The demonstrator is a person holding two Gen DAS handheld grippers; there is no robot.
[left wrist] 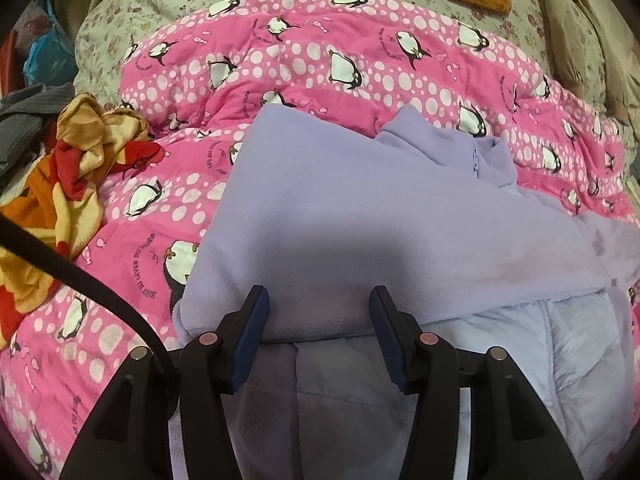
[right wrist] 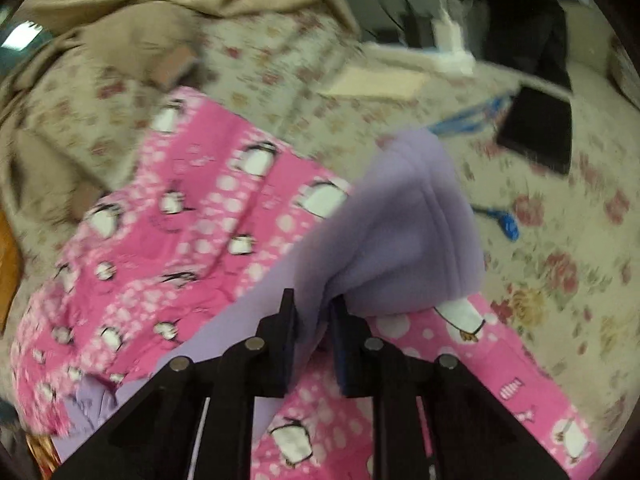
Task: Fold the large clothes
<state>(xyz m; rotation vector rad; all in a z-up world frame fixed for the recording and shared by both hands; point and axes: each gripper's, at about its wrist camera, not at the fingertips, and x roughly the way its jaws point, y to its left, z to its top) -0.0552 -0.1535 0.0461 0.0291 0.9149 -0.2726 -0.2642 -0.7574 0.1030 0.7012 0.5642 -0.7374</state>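
A lilac fleece jacket (left wrist: 360,216) lies partly folded on a pink penguin-print quilt (left wrist: 280,60), collar and zip at the upper right, its pale quilted lining (left wrist: 520,344) showing at the near edge. My left gripper (left wrist: 318,300) is open, its fingers either side of the folded fleece edge. In the blurred right wrist view my right gripper (right wrist: 312,304) is shut on a fold of the same jacket (right wrist: 404,232) and holds it lifted above the quilt (right wrist: 180,240).
A crumpled orange, red and yellow cloth (left wrist: 72,168) lies left of the jacket. A floral bedspread (right wrist: 540,260) surrounds the quilt. A beige garment (right wrist: 140,20) lies at the back, a black flat object (right wrist: 540,132) and a blue cord (right wrist: 500,220) on the right.
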